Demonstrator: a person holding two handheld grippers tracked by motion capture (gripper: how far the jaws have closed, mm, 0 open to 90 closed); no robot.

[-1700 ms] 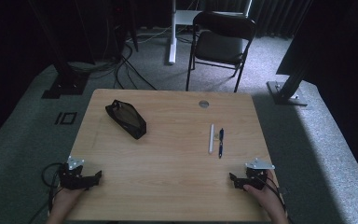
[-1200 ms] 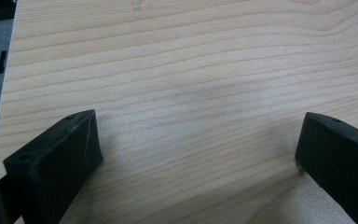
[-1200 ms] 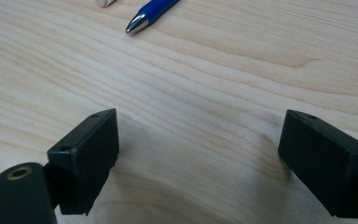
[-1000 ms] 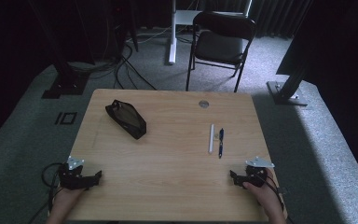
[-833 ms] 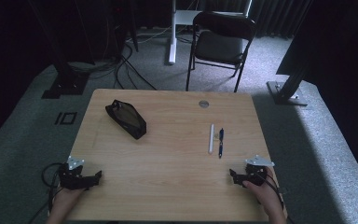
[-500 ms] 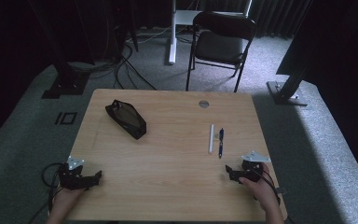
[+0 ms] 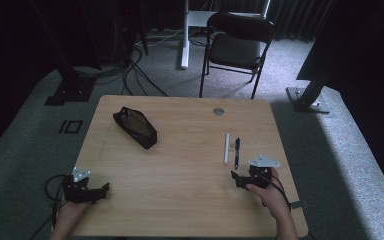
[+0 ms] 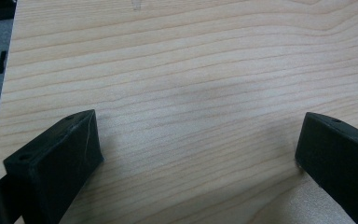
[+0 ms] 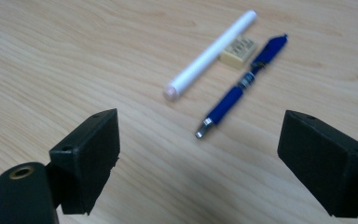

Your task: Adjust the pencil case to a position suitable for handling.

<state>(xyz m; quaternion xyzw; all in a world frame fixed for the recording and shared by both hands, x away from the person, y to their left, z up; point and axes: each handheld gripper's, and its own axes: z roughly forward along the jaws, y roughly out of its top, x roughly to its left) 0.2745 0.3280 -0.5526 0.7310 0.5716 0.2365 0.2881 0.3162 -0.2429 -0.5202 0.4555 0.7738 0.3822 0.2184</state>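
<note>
Right gripper lined up on the pens

Jaws spread wide, blue pen and white marker upper center of its view; left gripper wide too, lower left.

On the worktop: one black pouch, one white marker, one blue pen, one small eraser, one round grommet. Two tongs: left tongs, right tongs. Behind the worktop, one folding chair.
</note>
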